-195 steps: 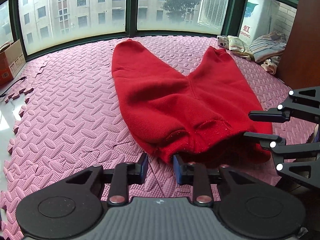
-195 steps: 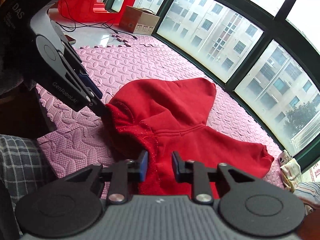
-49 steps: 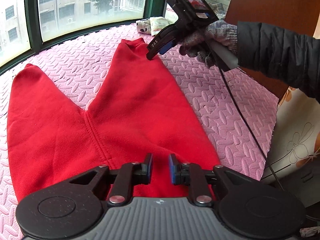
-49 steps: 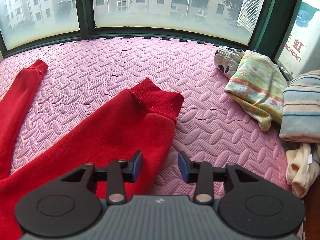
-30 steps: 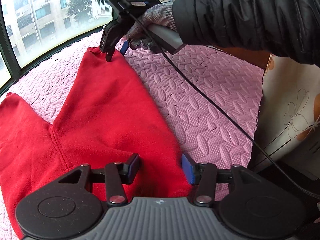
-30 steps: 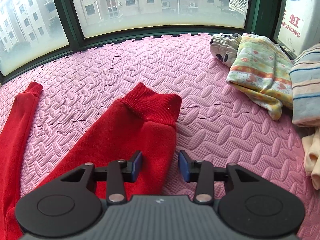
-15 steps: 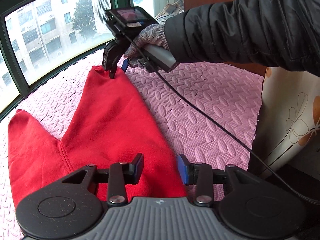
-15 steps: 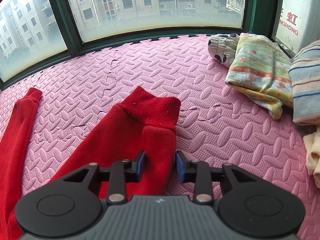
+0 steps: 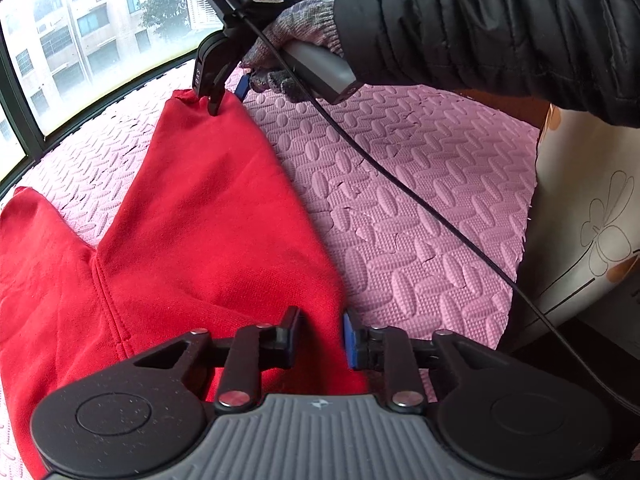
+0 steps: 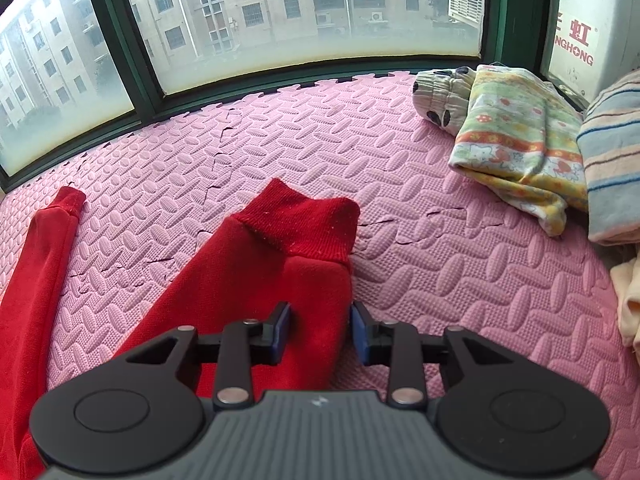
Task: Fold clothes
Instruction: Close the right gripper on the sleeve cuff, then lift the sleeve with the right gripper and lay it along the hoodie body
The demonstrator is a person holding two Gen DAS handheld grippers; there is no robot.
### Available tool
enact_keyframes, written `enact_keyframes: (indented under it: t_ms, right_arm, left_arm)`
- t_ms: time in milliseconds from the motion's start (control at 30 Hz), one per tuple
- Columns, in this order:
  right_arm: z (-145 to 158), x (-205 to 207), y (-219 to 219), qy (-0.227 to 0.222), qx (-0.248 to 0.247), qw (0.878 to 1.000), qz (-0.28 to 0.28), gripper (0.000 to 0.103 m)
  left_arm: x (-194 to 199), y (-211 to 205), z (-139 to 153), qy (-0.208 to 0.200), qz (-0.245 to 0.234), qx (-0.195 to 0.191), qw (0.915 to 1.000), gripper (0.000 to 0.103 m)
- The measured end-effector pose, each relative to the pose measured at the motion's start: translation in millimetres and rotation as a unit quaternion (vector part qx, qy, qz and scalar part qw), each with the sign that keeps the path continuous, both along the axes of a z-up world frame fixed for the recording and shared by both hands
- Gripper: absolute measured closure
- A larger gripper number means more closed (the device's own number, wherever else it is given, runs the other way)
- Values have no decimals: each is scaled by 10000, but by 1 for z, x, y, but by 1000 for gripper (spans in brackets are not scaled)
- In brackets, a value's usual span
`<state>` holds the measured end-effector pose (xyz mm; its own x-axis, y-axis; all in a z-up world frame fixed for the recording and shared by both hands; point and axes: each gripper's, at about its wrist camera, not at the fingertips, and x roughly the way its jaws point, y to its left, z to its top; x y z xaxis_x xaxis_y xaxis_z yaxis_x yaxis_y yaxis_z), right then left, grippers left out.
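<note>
The red trousers (image 9: 192,216) lie spread flat on the pink foam floor mat (image 9: 400,208). At their waist end, the left gripper (image 9: 320,338) has been narrowed from a wider gape and is closing on the outer side edge of the fabric, which sits between the jaws. Farther along the same leg, just below the ribbed cuff (image 10: 304,220), the right gripper (image 10: 320,330) has likewise been brought in and now rests closed against the cloth edge. With both ends pinched, that leg appears ready to be lifted across the other.
</note>
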<state>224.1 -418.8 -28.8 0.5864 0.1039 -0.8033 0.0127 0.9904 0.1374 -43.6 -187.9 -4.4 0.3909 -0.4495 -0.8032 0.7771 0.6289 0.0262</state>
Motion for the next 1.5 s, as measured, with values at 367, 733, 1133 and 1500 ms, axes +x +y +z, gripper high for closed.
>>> enact_keyframes:
  t_ms: [367, 733, 1133, 1500]
  right_arm:
    - [17, 3, 2, -22, -28, 9999, -141, 93]
    - [77, 20, 59, -446, -272, 9986, -91, 94]
    - [111, 50, 205, -812, -617, 9929, 617, 95]
    - [79, 68, 332, -665, -1128, 9820, 1361, 95]
  left_arm:
    - [25, 39, 32, 690, 576, -1012, 9908, 94]
    - [38, 124, 61, 763, 1517, -1972, 9655, 95]
    - [30, 205, 48, 979, 2391, -2590, 9307, 102]
    - [23, 250, 34, 1074, 2859, -2669, 9141, 102]
